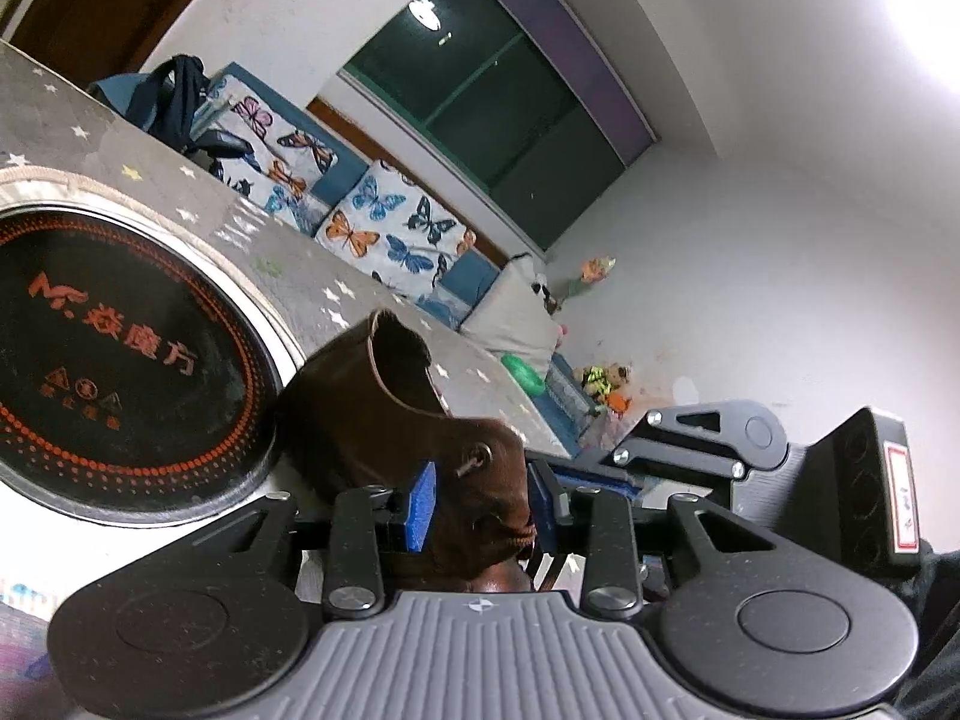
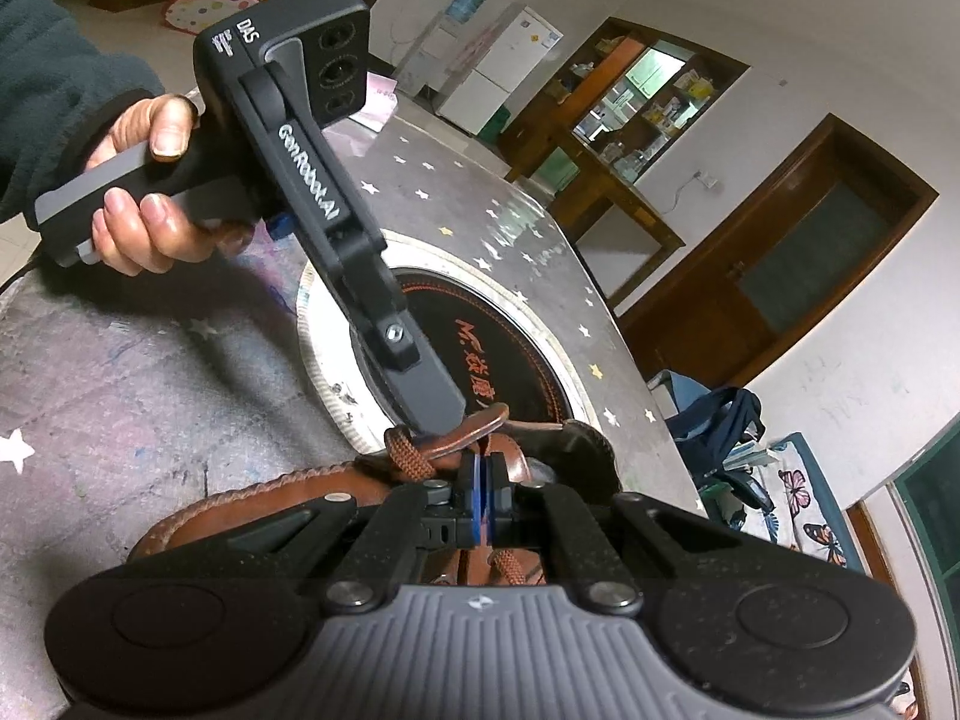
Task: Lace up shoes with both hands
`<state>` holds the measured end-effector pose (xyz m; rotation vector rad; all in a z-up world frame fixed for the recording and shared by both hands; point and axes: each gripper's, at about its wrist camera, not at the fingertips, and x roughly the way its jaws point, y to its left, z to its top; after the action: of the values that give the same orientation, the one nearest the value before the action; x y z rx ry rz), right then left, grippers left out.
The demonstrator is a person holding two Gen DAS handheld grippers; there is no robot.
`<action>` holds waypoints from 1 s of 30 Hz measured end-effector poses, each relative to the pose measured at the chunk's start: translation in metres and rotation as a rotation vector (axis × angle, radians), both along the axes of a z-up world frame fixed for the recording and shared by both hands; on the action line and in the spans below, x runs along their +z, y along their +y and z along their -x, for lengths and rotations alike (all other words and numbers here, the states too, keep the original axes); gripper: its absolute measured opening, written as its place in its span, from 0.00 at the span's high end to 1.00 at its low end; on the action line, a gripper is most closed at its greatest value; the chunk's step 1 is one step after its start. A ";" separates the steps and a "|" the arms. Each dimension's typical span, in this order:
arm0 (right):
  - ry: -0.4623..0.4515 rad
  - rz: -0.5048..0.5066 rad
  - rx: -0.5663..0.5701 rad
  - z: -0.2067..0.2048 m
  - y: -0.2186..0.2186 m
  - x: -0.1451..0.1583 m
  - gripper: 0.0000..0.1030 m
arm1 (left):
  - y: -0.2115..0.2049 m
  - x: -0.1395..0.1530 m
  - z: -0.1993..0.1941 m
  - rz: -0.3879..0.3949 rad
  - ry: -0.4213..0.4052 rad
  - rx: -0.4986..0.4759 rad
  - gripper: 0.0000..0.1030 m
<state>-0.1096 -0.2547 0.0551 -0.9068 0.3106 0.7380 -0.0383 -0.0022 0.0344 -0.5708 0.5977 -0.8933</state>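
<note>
- Shoe point(image 1: 384, 420), brown leather, sits on the starred table point(image 1: 288, 252) just beside the round black burner plate point(image 1: 114, 360), near the middle of the surface.
- Left gripper point(image 1: 480, 501) clamps the shoe's upper flap between its blue pads, next to a metal eyelet point(image 1: 480, 455).
- Right gripper point(image 2: 483, 501) is clenched with its pads nearly together; whether it pinches the brown lace point(image 2: 414, 453) I cannot tell.
- For a clean threading step, the left should probably hold the flap steady while the right guides the lace tip straight at the eyelet.
- Room is tight: the two tools crowd over the shoe, and the burner plate blocks one side; the table's far edge offers open space.
</note>
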 end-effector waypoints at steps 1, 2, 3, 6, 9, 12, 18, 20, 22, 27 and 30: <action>0.000 0.000 0.000 0.000 0.000 -0.001 0.99 | 0.001 0.001 0.000 0.001 -0.005 0.005 0.65; -0.002 0.001 0.000 0.000 0.000 -0.002 0.99 | 0.001 0.001 0.000 0.002 -0.010 0.009 0.66; -0.003 0.003 0.000 0.000 0.001 -0.002 0.99 | 0.000 0.001 0.000 0.000 -0.015 0.009 0.68; -0.003 -0.001 -0.004 0.000 0.002 -0.002 0.99 | -0.005 0.003 0.001 -0.021 -0.038 0.005 0.77; -0.004 -0.004 -0.011 0.000 0.002 -0.003 0.99 | -0.009 0.004 0.002 -0.048 -0.060 0.014 0.91; -0.006 -0.009 -0.018 0.000 0.002 -0.004 0.99 | -0.009 0.005 0.004 -0.071 -0.063 0.045 0.96; -0.009 -0.033 -0.041 0.000 0.003 -0.003 0.97 | -0.010 0.019 0.015 -0.163 -0.112 0.114 0.98; -0.005 -0.050 -0.058 0.001 0.000 -0.002 0.95 | -0.007 0.025 0.021 -0.195 -0.133 0.155 0.98; 0.002 -0.072 -0.079 0.002 -0.004 0.001 0.94 | -0.001 0.031 0.027 -0.222 -0.151 0.195 0.98; 0.064 -0.176 -0.164 0.006 -0.019 0.010 0.73 | 0.011 0.032 0.036 -0.139 -0.127 0.218 0.83; 0.101 -0.239 -0.215 0.008 -0.029 0.013 0.69 | 0.012 0.025 0.038 -0.083 -0.089 0.223 0.66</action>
<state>-0.1179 -0.2838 0.0681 -0.6008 0.3936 0.6077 -0.0764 0.0099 0.0594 -0.5086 0.4782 -0.6767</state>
